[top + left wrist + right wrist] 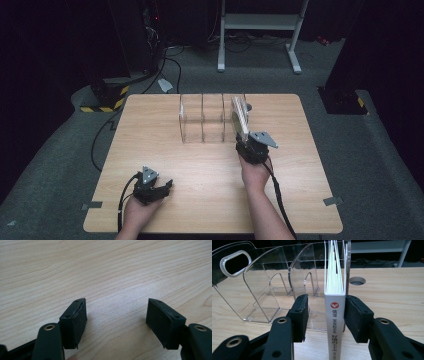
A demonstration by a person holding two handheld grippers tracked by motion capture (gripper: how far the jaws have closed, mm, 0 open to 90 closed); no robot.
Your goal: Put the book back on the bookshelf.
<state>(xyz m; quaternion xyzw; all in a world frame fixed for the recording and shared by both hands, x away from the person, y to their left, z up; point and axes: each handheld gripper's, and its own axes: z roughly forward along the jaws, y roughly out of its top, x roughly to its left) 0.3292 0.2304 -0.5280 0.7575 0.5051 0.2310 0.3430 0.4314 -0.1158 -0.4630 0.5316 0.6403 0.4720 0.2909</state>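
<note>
With the right gripper point(325, 317) parted around the book point(334, 322) in the clear file rack point(269, 290), the book could be tipped if grazed.

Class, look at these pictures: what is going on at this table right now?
A person is working at a wooden table with a gripper in each hand. A white book stands upright, spine toward the camera, in the right-hand compartment of a clear plastic file rack. The right gripper sits around the book with jaws apart: the left pad stands clear of it, the right pad is at or near the cover. The left gripper rests open over bare table, holding nothing.
</note>
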